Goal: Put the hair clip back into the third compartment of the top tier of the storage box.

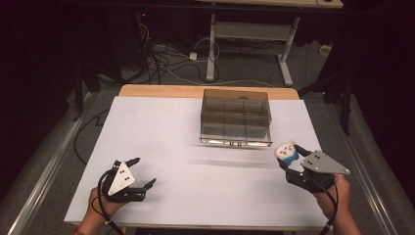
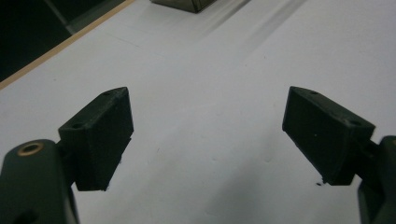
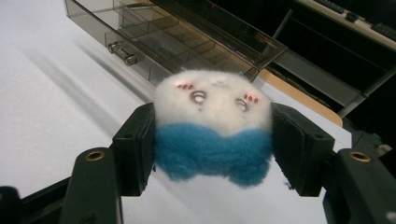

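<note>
A small plush toy [image 3: 212, 126], white on top and blue below with a tiny face, sits squeezed between the jaws of my right gripper [image 3: 212, 140]. From the high view the toy [image 1: 287, 152] is held just above the table's right side, with the right gripper [image 1: 289, 157] shut on it, right of the drawer box's front. My left gripper [image 1: 144, 172] rests low over the table's near left corner, jaws spread wide. In the left gripper view its fingers [image 2: 100, 135] frame bare white table and nothing lies between them.
A smoky clear plastic drawer box [image 1: 236, 117] with inner compartments stands at the back middle of the white table [image 1: 195, 171]; its drawer front carries small knobs [image 3: 122, 52]. A wooden strip [image 1: 161, 90] runs along the far edge. Cables and a desk frame lie on the floor beyond.
</note>
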Available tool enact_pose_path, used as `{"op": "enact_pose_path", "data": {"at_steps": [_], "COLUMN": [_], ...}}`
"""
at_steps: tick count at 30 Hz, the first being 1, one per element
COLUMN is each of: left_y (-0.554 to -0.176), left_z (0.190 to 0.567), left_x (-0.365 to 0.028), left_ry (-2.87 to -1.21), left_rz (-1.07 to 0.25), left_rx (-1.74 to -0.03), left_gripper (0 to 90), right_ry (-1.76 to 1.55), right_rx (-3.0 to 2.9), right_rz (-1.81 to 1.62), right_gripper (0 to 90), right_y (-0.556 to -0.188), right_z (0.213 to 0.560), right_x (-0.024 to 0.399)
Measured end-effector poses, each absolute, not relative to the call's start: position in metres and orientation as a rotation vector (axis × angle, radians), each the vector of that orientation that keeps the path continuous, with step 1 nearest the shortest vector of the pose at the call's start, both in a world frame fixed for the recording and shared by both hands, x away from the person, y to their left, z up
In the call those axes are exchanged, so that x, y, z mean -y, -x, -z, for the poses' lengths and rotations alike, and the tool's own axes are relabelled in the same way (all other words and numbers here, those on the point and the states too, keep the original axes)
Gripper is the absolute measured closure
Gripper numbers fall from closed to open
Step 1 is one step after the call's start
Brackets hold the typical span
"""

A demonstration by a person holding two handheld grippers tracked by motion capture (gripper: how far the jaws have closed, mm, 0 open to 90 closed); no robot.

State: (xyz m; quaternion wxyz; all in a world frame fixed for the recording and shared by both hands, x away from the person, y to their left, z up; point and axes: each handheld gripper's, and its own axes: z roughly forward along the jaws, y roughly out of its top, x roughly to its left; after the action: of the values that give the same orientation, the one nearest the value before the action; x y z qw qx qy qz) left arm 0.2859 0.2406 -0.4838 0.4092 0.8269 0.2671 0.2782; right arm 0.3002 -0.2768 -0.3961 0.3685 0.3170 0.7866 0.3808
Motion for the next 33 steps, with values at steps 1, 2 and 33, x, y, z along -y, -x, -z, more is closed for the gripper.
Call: {"op": "enact_pose_path", "data": {"at_steps": [1,2,33], "left_y": [-0.286,-0.286,-0.287], "left_z": [0.484,0.484,0.485], "left_x": [-0.241,-0.241,-0.24], "left_ry": [-2.083,-2.083,-2.097], "left_rz": [-0.699,-0.699,-0.683], "left_rx": [-0.672,-0.672,-0.665], "left_gripper": [15.9,15.9,15.9], "right_ry": [-0.812,-0.811,-0.756], "right_rx": [-2.022,-2.027,-2.12], "right_rz": [-0.981,-0.979,-0.911], "right_gripper": [37.0,37.0,37.1], "right_y": [-0.302,-0.303,-0.341], "right_z": [0.396,0.395,0.38], "right_x": [0.276,0.275,0.249]}}
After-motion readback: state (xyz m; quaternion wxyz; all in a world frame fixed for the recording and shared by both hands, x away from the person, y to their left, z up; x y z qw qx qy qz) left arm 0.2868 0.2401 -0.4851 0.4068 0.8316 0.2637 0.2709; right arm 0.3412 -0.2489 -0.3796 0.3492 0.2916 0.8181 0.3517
